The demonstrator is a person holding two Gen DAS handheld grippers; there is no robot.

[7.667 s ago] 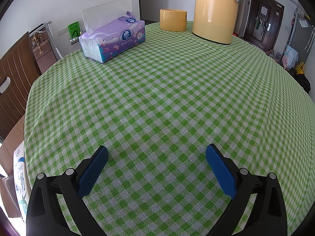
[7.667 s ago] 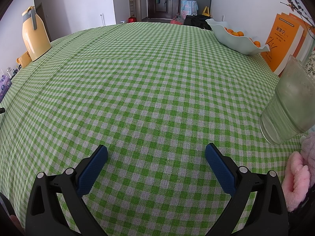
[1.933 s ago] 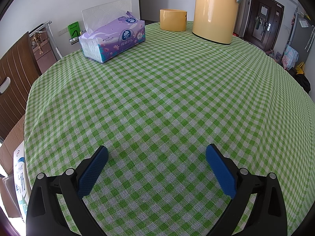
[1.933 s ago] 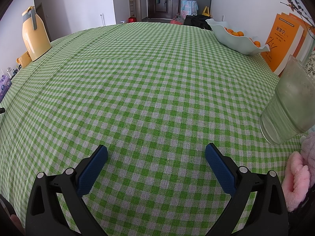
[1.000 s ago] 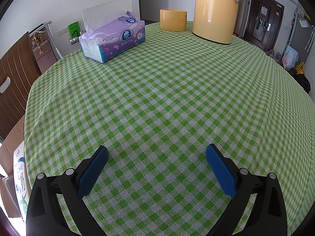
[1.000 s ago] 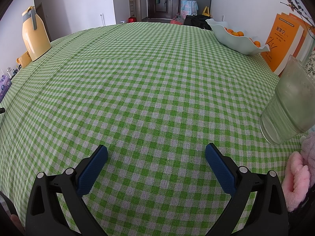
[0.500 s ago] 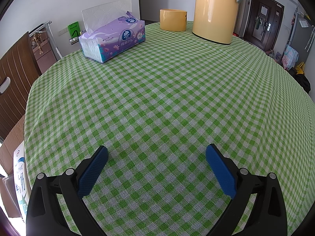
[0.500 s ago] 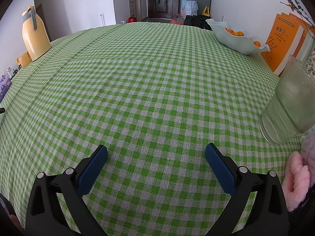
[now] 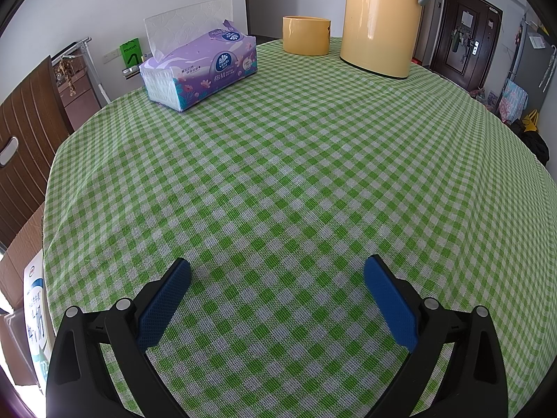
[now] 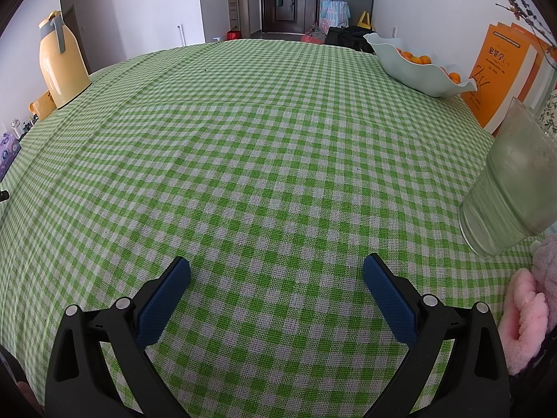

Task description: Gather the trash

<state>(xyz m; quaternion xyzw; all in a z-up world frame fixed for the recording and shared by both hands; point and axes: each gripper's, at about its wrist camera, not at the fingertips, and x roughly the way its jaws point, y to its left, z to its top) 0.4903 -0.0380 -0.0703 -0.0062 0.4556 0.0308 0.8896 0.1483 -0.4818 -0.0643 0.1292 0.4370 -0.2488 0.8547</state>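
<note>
A round table under a green-and-white checked cloth (image 9: 296, 160) fills both views, and nearly all of the cloth is bare. On the far side in the left wrist view stands a tall yellow thermos jug (image 9: 379, 17) with a grey handle, upright on the cloth. Just beside it, to its left, sits a short yellow cup (image 9: 305, 35). Further left, near the table's edge, lies a purple pack of tissues (image 9: 202, 69) with one white sheet standing up out of its slot.

The right wrist view looks across the same cloth (image 10: 261, 146) toward a dark door. The jug (image 10: 62, 61) is at the far left there. At the far right is a pale wavy-edged bowl (image 10: 417, 69) holding oranges, and just behind it orange books (image 10: 501, 73) stand upright. Nearer, at the right edge, a clear glass (image 10: 511, 184) of cloudy pale liquid stands on the cloth, and something pink and fluffy (image 10: 525, 313) lies below it (a sleeve or a cloth, I cannot say which).

The left gripper (image 9: 277, 280) hovers low over the near part of the cloth with its blue-padded fingers spread wide and nothing between them. The right gripper (image 10: 276, 278) is the same: spread wide, empty, over bare cloth.

As for trash, no scrap or wrapper is to be made out on the cloth in either view; a tiny dark speck (image 10: 206, 69) far off on the cloth may be a crumb, but it is too small to tell.
</note>
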